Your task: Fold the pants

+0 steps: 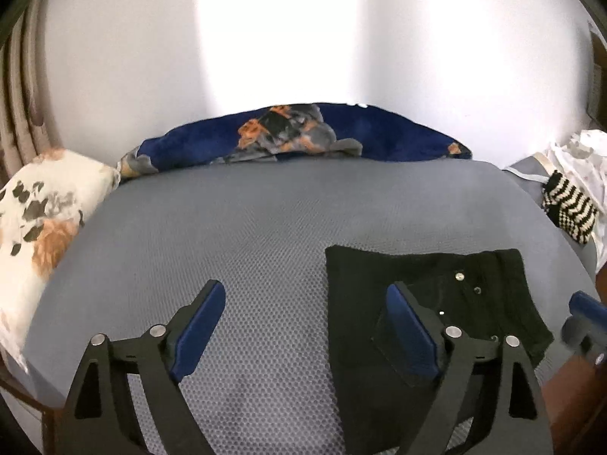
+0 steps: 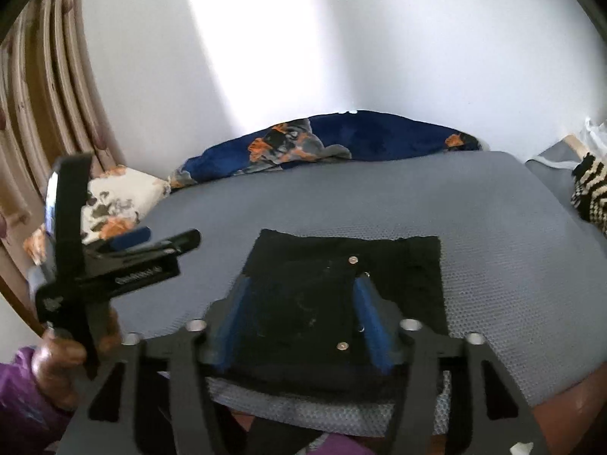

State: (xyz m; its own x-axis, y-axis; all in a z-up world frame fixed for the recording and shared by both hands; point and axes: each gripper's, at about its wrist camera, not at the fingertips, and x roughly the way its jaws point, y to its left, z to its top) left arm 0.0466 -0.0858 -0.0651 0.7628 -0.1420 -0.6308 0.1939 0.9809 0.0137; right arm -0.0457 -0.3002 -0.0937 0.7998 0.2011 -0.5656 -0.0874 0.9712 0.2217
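Both sets of jaws stand open with nothing between the pads. Your right gripper (image 2: 299, 314) looks straight down over the folded black pants (image 2: 341, 288), a compact packet lying flat on the grey mattress (image 2: 493, 258) near its front edge, its longer side running across your view. Your left gripper (image 1: 303, 326) hangs beside the packet, off its left edge, tilted downward. Right is nearer, so I'd judge any last tidy-up falls to it.

A broad patch of glare blows out the white wall (image 1: 277, 38) in both views, while the folded black pants (image 2: 341, 284) read almost featureless. Fisheye bending curves the curtain (image 2: 49, 113) and darkens the corners; the left claw (image 2: 125, 250) is motion-blurred in the right wrist view.
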